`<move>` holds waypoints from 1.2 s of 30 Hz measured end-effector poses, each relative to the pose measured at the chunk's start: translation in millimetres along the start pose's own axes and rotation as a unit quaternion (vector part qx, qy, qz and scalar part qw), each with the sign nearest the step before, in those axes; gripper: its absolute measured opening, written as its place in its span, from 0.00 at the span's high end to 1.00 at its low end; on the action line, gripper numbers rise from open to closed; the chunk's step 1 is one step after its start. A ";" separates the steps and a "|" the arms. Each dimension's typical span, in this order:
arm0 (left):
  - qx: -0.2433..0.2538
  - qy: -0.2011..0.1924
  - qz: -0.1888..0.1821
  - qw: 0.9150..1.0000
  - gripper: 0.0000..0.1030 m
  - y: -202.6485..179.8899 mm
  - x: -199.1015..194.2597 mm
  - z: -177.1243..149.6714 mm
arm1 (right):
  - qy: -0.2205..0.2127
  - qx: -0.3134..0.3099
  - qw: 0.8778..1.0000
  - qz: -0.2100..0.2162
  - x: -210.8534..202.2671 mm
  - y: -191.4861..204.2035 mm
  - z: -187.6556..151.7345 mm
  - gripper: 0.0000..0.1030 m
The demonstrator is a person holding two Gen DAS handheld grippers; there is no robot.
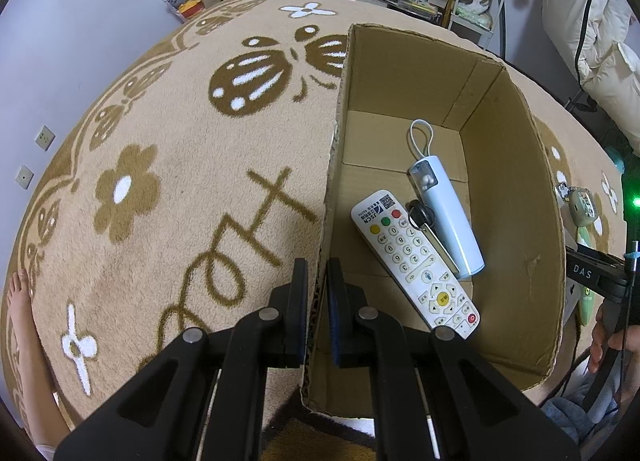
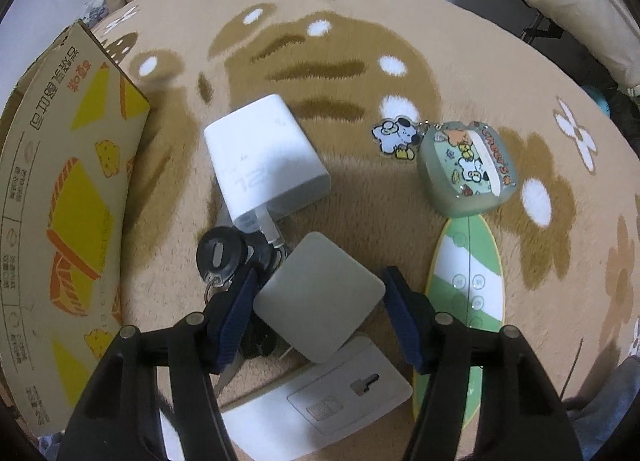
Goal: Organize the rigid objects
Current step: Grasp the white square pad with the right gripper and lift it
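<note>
Trouble looms if the right gripper (image 2: pixel 318 307), jaws spread around the grey square block (image 2: pixel 318 299) lying between them on the rug, snags the black keys (image 2: pixel 224 261) just left, while the left gripper (image 1: pixel 318 301) pinches the cardboard box (image 1: pixel 516 165) wall.

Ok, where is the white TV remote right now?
In the left wrist view, the white remote lies on the floor of the cardboard box, near its left wall, beside the pale blue cylinder.
</note>
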State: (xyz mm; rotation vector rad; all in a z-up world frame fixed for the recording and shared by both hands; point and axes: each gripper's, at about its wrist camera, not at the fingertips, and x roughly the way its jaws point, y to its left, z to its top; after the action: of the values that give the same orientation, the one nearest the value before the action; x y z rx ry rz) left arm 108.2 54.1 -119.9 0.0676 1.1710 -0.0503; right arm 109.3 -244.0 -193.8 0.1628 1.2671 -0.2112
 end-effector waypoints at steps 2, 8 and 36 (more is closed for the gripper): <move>0.000 0.000 0.000 1.000 0.91 0.0 0.0 -0.1 | -0.003 -0.007 1.000 -0.006 -0.2 3.5 -0.3 0.34; 0.000 0.000 0.000 1.000 0.91 0.0 0.1 0.0 | -0.004 -0.050 0.998 -0.039 -4.3 23.3 -3.9 0.35; -0.015 0.001 -0.011 1.000 0.92 5.9 0.7 -1.8 | -0.136 0.022 0.986 0.097 -103.5 9.3 6.6 0.36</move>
State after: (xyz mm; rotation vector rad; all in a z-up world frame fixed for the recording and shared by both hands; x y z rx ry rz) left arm 107.3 60.1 -121.2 0.0278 1.1737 -0.0517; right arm 88.3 -229.6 -92.8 0.2852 0.9685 -0.0891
